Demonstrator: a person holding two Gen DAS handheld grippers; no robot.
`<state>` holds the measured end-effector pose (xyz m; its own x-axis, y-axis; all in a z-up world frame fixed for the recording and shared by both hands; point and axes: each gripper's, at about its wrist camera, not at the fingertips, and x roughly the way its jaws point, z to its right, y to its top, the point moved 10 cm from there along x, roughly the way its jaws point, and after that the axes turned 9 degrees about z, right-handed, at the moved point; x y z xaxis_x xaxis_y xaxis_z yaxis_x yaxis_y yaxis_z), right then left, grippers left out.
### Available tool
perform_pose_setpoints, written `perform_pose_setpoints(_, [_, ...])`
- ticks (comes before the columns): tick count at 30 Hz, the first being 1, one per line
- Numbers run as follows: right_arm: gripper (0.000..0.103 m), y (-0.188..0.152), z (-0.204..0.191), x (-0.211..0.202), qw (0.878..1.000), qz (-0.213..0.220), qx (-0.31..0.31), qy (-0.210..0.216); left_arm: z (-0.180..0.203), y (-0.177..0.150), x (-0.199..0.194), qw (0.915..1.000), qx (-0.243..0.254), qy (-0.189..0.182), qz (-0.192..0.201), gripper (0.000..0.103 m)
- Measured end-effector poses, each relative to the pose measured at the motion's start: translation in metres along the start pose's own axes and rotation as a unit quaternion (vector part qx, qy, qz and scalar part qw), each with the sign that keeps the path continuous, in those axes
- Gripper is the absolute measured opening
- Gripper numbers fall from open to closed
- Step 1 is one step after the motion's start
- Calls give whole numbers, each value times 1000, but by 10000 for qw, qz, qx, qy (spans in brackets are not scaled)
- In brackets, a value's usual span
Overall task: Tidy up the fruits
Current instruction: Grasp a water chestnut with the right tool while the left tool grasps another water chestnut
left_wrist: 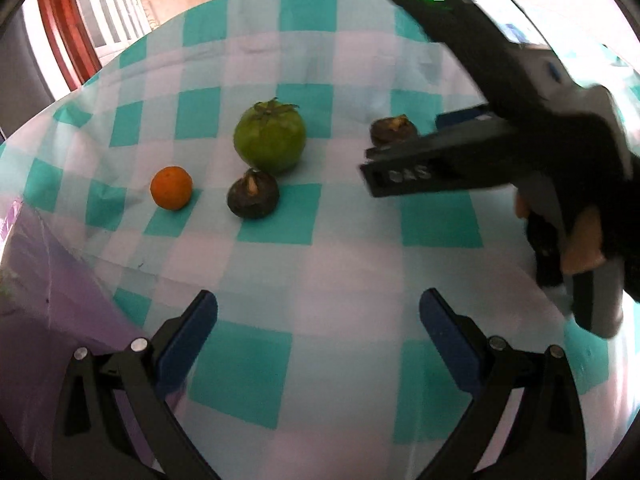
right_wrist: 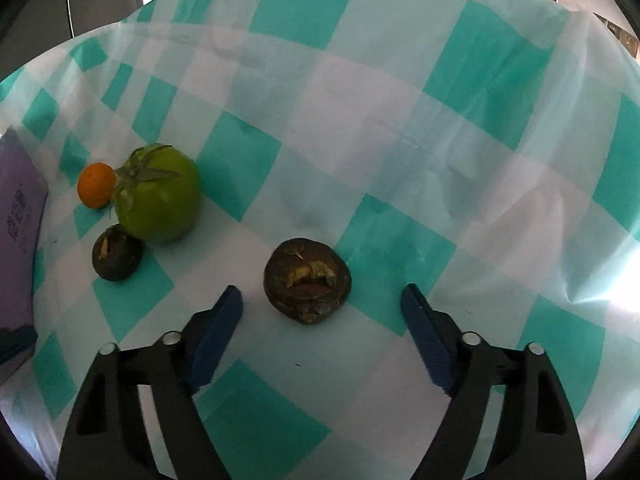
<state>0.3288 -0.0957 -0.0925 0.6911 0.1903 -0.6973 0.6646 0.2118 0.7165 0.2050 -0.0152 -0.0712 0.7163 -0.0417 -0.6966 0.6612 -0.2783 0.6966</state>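
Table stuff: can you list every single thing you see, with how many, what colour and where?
green fruit: one, green with a leafy top, mid-cloth
orange fruit: one, orange, left of the green fruit
dark round fruits: two, brown-black; one just in front of the green fruit, one apart, ahead of the right tool
tablecloth: one, teal and white checks, under everything
purple item: one, purple, cloth's left edge
left tool: open, empty
right tool: open, empty
hand: one, gripping the right tool's handle
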Motion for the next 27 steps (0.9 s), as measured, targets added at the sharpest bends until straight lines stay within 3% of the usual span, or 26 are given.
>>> perform_pose_setpoints(5, [60,5,-1,2,9999,67,38,101,4,13,7,9998,41,39,174,101])
perform_pose_setpoints(12, [60,21,-8,13,9994,193,-158,247,-16,31,29,9992,2,361,169,101])
perform_pose_setpoints(14, [41,26,-9,18,9991,201,-219,296,-29,36,34,9984,-140,525,169,101])
perform_pose_setpoints(17, [41,27,-5,13,9992,205,-276,198,-44,44,42,9969,-354,692,157,101])
perform_pose_setpoints(20, [41,22,1,-5,9997,206,67,136,-53,49,52,9955,-605,723,109,101])
perform_pose_setpoints(22, [41,18,8,-17,9990,221,365,111,-59,51,61,9944,-868,607,41,97])
perform_pose_setpoints(27, [41,7,10,-35,9976,259,629,97,-65,50,81,9923,-1215,162,-180,72])
